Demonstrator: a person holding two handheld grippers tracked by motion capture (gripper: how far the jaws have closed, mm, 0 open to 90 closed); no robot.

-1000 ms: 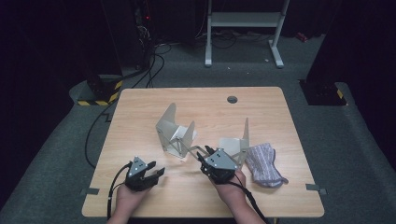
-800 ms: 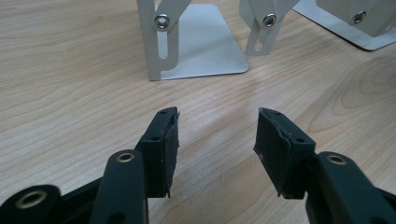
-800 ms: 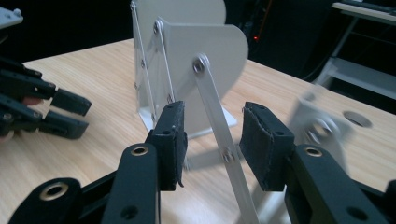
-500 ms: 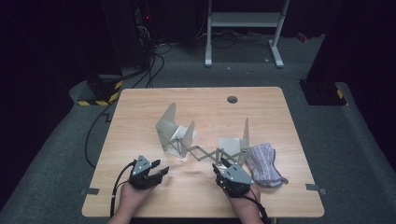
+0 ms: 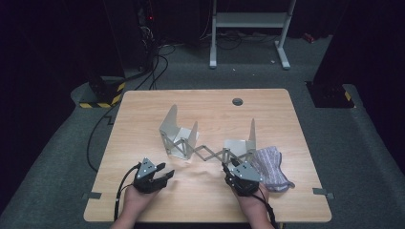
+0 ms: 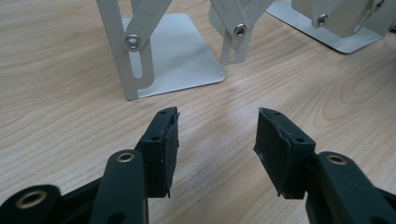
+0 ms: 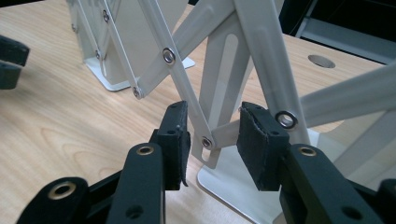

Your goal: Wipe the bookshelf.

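Note:
A pale metal extendable rack stands mid-table: a left end plate (image 5: 177, 136), a right end plate (image 5: 243, 143), and a scissor lattice (image 5: 207, 155) joining them. My right gripper (image 5: 228, 168) sits at the lattice's right end. In the right gripper view my right gripper (image 7: 213, 114) straddles a lattice bar and rivet (image 7: 205, 141); the pads (image 7: 175, 135) stand off it, so it is open. My left gripper (image 5: 166, 174) hovers low over bare wood in front of the left plate (image 6: 173, 56). In the left gripper view my left gripper (image 6: 215, 126) is open with nothing between the jaws.
A grey-purple cloth (image 5: 270, 164) lies crumpled against the rack's right plate, just right of my right hand. The wooden table (image 5: 205, 102) has a cable hole (image 5: 237, 101) at the back. Cables and a white stand are on the floor beyond.
My right gripper has drawn back toward the near edge and slightly right, uncovering the lattice. The left gripper has barely shifted.

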